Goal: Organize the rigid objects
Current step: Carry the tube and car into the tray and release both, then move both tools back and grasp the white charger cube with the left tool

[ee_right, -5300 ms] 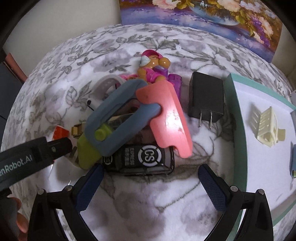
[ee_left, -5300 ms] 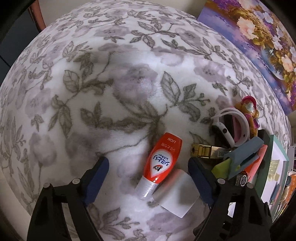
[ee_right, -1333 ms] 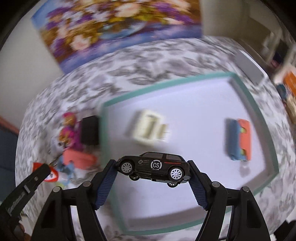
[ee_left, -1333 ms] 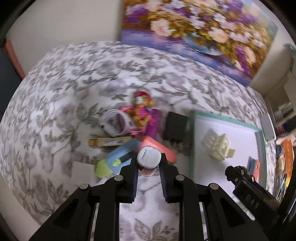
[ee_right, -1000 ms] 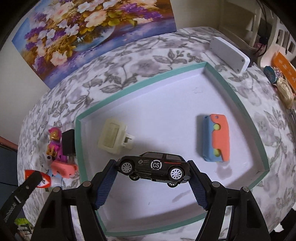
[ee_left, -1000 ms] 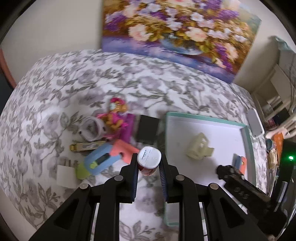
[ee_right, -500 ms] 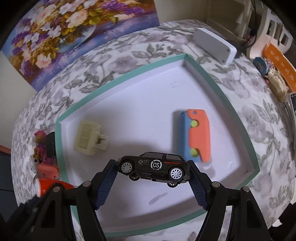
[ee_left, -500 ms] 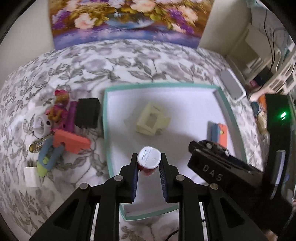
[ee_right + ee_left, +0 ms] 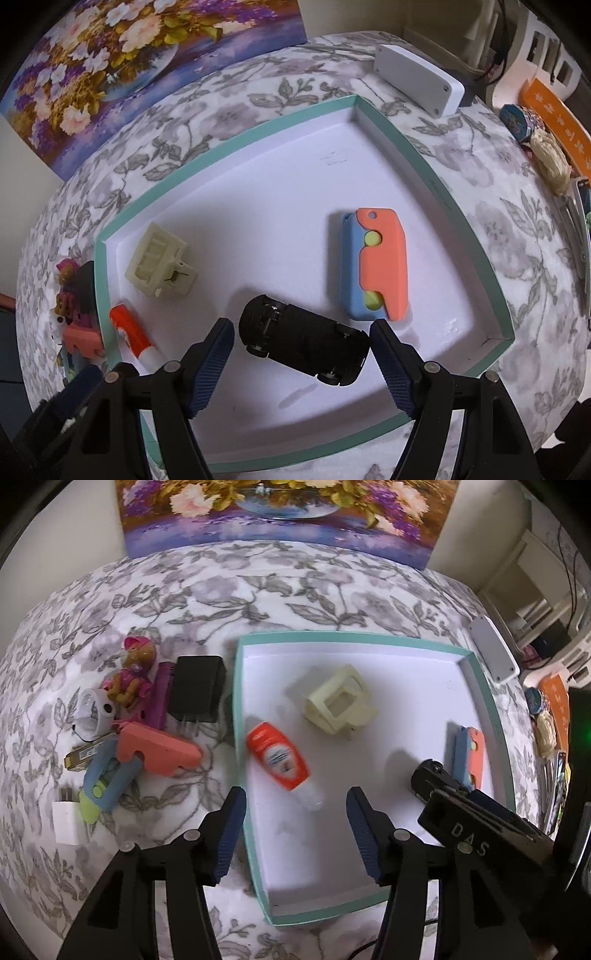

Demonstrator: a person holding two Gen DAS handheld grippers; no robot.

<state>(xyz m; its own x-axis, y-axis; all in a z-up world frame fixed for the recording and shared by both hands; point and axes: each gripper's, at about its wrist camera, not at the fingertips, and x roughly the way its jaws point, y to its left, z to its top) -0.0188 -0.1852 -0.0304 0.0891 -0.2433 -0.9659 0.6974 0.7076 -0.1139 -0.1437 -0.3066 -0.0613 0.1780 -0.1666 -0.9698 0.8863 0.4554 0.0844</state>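
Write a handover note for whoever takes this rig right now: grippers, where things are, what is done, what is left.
Left hand-held gripper: open, holding nothing.
Right hand-held gripper: open, holding nothing.
In the teal tray: red bottle, black toy car wheels up, cream clip, blue-orange toy.
Left on the blanket beside the tray: black charger, pink figure, white band, pink-blue toy, gold bar, white plug.
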